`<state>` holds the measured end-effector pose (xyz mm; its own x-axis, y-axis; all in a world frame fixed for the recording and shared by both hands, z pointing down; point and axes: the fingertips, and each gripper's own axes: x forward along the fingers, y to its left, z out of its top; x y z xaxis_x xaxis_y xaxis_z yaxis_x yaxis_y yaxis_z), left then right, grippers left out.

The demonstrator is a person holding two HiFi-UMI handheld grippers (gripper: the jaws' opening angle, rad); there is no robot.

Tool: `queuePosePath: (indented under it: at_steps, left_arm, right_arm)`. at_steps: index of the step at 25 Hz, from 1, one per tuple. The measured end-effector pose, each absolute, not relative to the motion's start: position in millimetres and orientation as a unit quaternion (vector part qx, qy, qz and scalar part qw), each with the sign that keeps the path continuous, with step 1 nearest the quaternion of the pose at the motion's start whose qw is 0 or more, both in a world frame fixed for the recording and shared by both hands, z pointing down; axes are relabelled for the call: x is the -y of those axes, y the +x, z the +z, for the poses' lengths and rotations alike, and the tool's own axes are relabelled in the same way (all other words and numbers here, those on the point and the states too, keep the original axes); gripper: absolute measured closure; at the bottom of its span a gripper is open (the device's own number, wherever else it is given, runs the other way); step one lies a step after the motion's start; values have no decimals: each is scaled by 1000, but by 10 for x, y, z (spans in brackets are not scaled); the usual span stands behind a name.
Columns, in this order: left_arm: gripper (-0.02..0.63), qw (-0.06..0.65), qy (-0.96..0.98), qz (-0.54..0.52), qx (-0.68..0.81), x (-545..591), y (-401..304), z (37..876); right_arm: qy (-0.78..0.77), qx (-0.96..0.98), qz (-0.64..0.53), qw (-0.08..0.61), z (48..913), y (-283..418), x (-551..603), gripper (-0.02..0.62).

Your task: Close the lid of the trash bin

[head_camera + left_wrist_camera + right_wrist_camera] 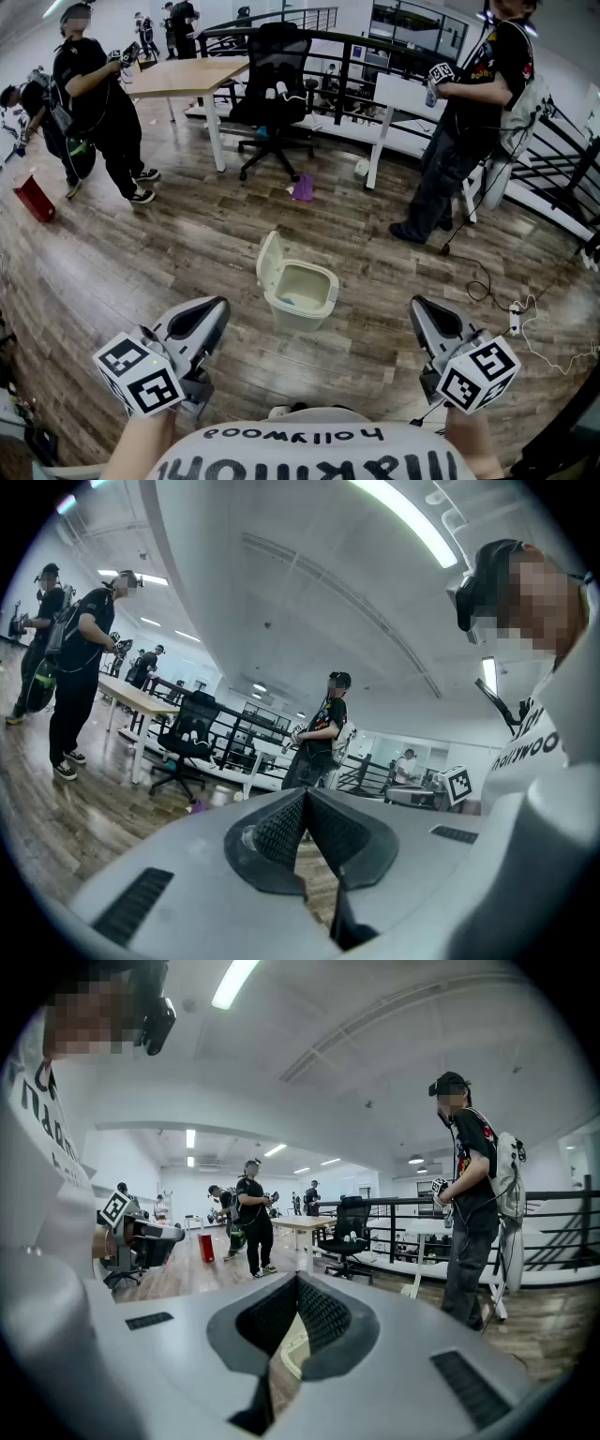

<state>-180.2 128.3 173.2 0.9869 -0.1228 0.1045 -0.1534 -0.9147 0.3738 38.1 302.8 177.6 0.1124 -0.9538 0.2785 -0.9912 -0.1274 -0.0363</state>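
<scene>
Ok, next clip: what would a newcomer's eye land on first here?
The small cream trash bin stands alone mid-floor, its lid tipped up at its left side. Nearest the camera, the left gripper and right gripper flank it, fingers shut on nothing. A black office chair stands behind.

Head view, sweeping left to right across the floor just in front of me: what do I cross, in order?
left tongs → trash bin, standing open → right tongs → white power strip on the floor
</scene>
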Motion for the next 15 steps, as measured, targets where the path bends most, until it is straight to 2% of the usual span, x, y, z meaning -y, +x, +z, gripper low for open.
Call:
queuePosePath:
  at_steps: [11, 15]
  left_arm:
    - [598, 194, 978, 38, 73, -1171, -1959, 1730]
    - [598, 193, 978, 42, 67, -1097, -2020, 1751]
  right_arm:
    - [748, 652, 109, 59, 1715, 304, -2937, 588]
    - [755, 642, 108, 81, 1778, 272, -2850, 588]
